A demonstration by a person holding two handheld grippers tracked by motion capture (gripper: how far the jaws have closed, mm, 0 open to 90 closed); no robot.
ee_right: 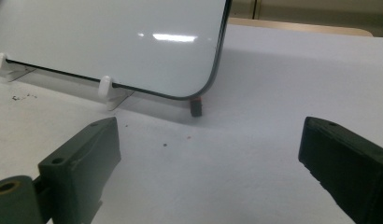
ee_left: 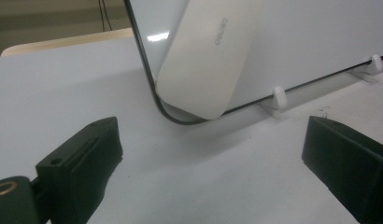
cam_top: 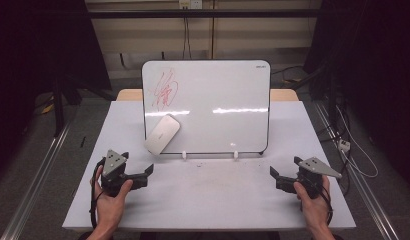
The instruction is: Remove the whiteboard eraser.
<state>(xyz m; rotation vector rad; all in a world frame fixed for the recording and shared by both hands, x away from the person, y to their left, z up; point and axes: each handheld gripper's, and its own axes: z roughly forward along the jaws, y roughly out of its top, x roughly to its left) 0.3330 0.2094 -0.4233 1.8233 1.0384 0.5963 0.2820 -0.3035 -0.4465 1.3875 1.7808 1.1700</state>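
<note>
Nearby, the left gripper (cam_top: 143, 172) gapes below the eraser (cam_top: 162, 133) on the whiteboard (cam_top: 218, 95)

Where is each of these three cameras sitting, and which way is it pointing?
High view: above the table's near edge, looking forward and down at the whiteboard, both hands and each hand-held gripper.
Left gripper view: on the left hand-held gripper, facing the eraser between its open jaws.
Right gripper view: on the right hand-held gripper, facing the board's other lower corner.
All share the whiteboard.
</note>
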